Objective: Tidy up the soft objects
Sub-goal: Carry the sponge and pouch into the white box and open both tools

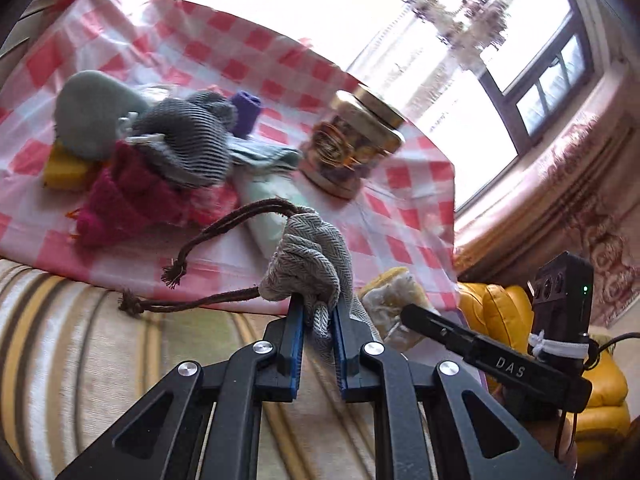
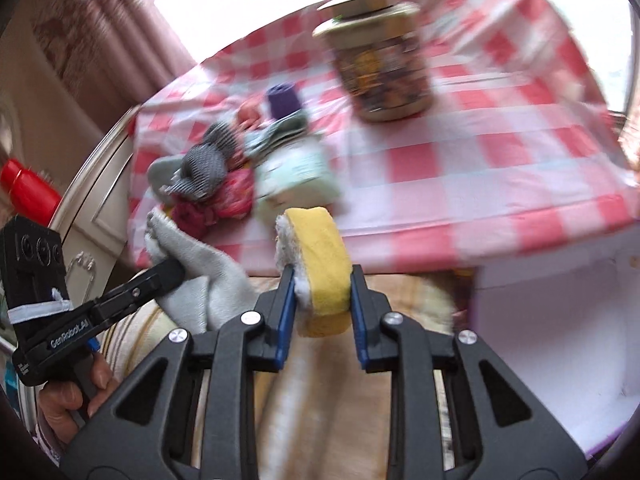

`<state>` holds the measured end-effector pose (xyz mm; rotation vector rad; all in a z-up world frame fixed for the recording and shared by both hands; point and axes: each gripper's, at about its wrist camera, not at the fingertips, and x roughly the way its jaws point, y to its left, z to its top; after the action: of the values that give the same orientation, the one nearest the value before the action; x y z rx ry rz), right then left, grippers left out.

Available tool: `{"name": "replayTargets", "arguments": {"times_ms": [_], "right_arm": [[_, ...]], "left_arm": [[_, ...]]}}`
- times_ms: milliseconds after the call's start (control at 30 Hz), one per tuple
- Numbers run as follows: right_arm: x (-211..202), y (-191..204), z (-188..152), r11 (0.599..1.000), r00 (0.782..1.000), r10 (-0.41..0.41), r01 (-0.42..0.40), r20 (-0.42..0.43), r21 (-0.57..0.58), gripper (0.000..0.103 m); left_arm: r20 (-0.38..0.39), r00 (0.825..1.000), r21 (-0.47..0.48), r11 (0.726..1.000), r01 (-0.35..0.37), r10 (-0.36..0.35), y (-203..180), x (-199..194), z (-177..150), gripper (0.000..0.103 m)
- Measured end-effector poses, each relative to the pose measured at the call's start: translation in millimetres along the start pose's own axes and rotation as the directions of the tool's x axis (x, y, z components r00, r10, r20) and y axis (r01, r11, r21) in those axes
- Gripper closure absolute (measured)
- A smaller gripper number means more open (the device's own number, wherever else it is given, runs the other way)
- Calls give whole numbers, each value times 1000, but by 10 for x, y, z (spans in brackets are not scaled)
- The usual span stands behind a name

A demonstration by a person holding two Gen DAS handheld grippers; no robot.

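My left gripper is shut on a grey herringbone drawstring pouch with brown cords, held off the front edge of the table. It also shows at the left of the right wrist view. My right gripper is shut on a yellow sponge with a white scrub side, held in front of the table; the sponge also shows in the left wrist view. A pile of soft things lies on the checkered cloth: a striped grey piece, a magenta knit piece, a pale green piece.
A glass jar with a gold lid stands on the red-and-white checkered tablecloth. A purple object and a mint pack lie near the pile. A white open box is at lower right. A striped sofa lies below.
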<state>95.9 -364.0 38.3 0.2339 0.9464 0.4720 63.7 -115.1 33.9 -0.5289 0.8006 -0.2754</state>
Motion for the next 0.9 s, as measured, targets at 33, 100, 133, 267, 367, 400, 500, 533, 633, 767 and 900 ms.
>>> {"name": "replayTargets", "arguments": {"times_ms": [33,100,133,267,367,400,500,533,633,767,900], "right_arm": [[-56,-80,-2,1000,1000,-17,17,9,17,74],[-188,-244,-28,997,998,-57,55,28,47,74],[-249,-318,-38,995,996,-78,76,36,60,74],[-424,-584,-57,985,988,-145,139,54,106,74],[-535,-797,-50,977,983,-167,156,73,146,74],[-569,-866,-46,973,981,-180,165,79,161,74],[-646,-1003,-56,963,972,-216,197,90,185,74],[-684,-1065,-73,960,970,-223,203,92,190,74],[-712,-1158,-91,953,965,-248,227,89,202,72],[-731,-1268,-105,930,945,-317,294,80,221,65],[-767,-1342,-132,910,926,-366,337,88,243,35]], "left_arm": [[-9,1000,17,1000,13,-12,-83,44,-7,89],[-23,999,43,999,30,-29,-206,91,-33,89],[-34,999,62,997,41,-39,-296,136,-44,89],[-64,996,133,988,76,-68,-617,273,-96,89],[-96,992,197,975,100,-83,-879,405,-167,89],[-109,990,221,969,107,-84,-978,463,-197,89],[-140,986,289,949,125,-88,-1250,597,-287,89],[-147,985,307,943,130,-88,-1324,631,-315,89],[-175,981,373,916,146,-84,-1600,774,-400,89],[-230,970,426,888,175,-81,-1882,961,-509,65],[-260,963,436,881,184,-72,-1968,1068,-553,46]]}}
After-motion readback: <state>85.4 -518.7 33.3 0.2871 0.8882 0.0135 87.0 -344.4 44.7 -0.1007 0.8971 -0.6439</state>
